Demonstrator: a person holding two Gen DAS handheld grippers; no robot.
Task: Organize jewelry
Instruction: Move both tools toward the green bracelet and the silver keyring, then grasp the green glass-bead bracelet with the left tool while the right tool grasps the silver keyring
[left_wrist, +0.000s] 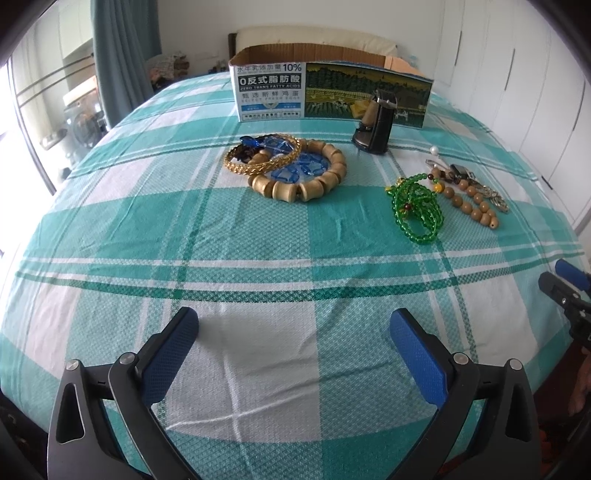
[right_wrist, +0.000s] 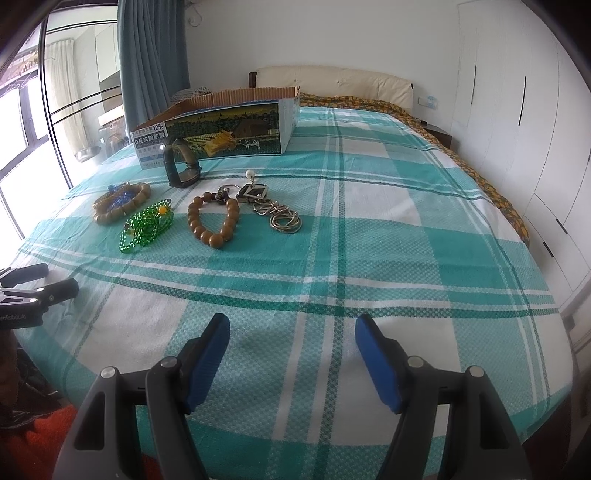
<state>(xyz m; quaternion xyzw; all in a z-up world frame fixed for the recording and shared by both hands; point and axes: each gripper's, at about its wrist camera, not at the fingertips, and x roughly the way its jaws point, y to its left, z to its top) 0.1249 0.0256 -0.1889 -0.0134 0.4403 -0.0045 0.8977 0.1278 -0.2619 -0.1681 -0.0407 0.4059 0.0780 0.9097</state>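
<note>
Both claws hang released and empty over the near edge of the bed (left_wrist: 258, 258), well short of the jewelry. The left claw (left_wrist: 293, 332) and the right claw (right_wrist: 291, 332) point down at bare checked sheet, likely a resting pose before the first pick.

Taking the cardboard box (left_wrist: 332, 88) at the far side as landmark: a watch (left_wrist: 376, 125) stands on edge just in front of it. Nearer than that, to the left, a gold bangle (left_wrist: 258, 162) leans on a chunky wooden bracelet (left_wrist: 306, 184) with blue beads (left_wrist: 291, 170) inside its ring. To the right lie green beads (left_wrist: 417, 206), a round-bead wooden bracelet (right_wrist: 218, 221) and a metal chain (right_wrist: 280, 218). The open box is probably where everything belongs; nothing appears sorted yet.
</note>
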